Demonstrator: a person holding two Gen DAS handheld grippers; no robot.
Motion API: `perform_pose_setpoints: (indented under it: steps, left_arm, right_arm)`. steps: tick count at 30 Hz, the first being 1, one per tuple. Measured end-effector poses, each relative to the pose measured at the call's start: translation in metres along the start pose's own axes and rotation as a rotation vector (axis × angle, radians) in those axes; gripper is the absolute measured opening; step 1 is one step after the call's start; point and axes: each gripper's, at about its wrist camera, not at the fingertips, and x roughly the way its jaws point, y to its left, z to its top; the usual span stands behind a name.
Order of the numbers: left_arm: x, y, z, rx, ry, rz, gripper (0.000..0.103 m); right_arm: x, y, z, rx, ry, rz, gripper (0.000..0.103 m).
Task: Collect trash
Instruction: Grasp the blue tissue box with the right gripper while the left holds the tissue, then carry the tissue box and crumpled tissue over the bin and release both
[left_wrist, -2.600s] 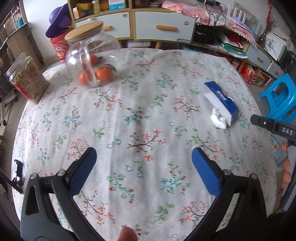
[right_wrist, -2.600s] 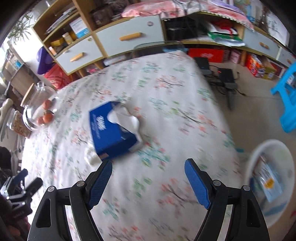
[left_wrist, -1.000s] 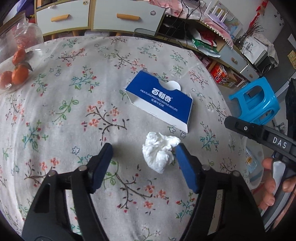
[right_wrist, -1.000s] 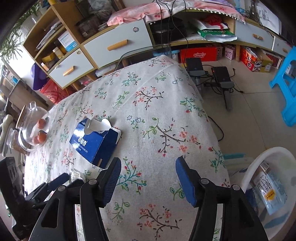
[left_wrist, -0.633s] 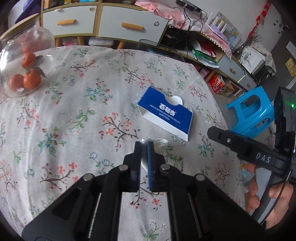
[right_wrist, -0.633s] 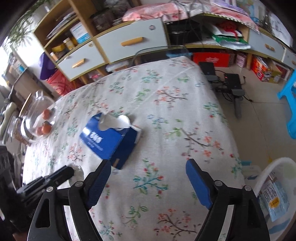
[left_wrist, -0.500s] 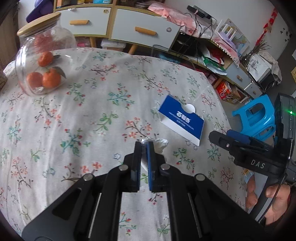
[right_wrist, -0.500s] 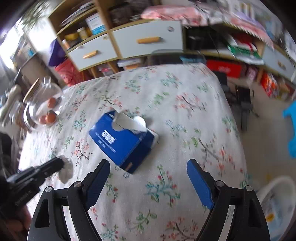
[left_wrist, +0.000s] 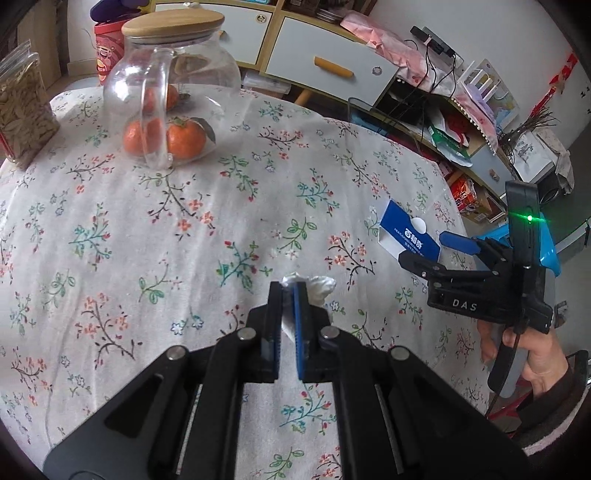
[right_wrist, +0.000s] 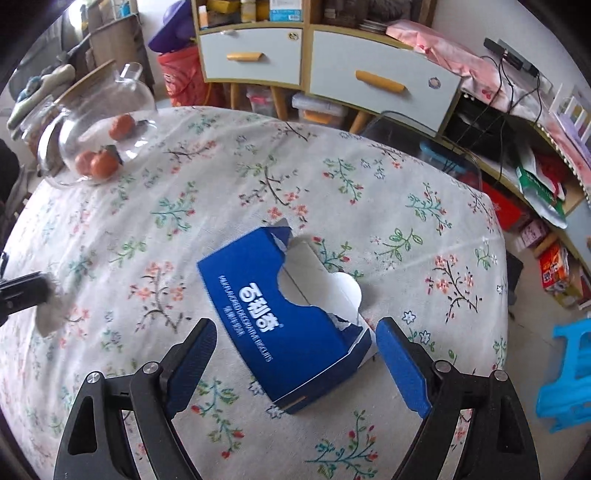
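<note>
A cluttered living room with white-fronted drawers (right_wrist: 380, 83) and open shelving is framing a round desk (left_wrist: 184, 229) draped in a floral cloth. Using the torn blue biscuit box (right_wrist: 284, 314) as the landmark, the scene is arranging itself around it: the box is lying flat on the cloth toward the desk's right edge, its top ripped open.

The right claw (right_wrist: 291, 365) is hovering directly over the near end of the box, its blue pads spread wide on either side of the carton and gripping nothing. In the left wrist view the same claw (left_wrist: 439, 249) is seen from the side just beside the box, held by a bare hand (left_wrist: 532, 350).

Well to the left of the box, the left claw (left_wrist: 287, 291) is pinching a crumpled white tissue (left_wrist: 317, 288), its jaws pressed nearly together with the paper bulging out past the tips, lifted above the cloth.

Far beyond the box, at the desk's back left, a glass jar with a wooden lid (left_wrist: 173, 96) is holding oranges (left_wrist: 184, 138), and a bag of seeds (left_wrist: 22, 114) is standing just beside it. A blue plastic stool (right_wrist: 569, 376) is sitting on the floor to the right of the box.
</note>
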Motion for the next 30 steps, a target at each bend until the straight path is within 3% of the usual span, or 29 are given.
perform_pose_setpoints:
  steps: [3, 6, 16, 23, 30]
  left_arm:
    - [-0.003, 0.005, -0.002, -0.001, 0.003, 0.001, 0.007]
    - [-0.007, 0.010, -0.004, 0.002, 0.000, 0.002, 0.007]
    - [-0.031, 0.014, -0.019, 0.033, -0.025, -0.016, 0.007]
    - [-0.048, 0.007, -0.033, 0.057, -0.043, -0.033, 0.007]
    - [-0.060, -0.008, -0.050, 0.077, -0.049, -0.065, 0.007]
  right_arm:
    - [-0.001, -0.002, -0.004, 0.029, -0.006, -0.007, 0.071]
    - [-0.009, 0.001, -0.009, 0.032, -0.004, -0.021, 0.061]
    - [-0.064, 0.011, -0.037, 0.099, -0.020, -0.022, 0.059]
    - [-0.106, 0.007, -0.071, 0.183, -0.005, -0.071, 0.059]
    - [-0.130, -0.009, -0.113, 0.316, 0.025, -0.049, 0.059]
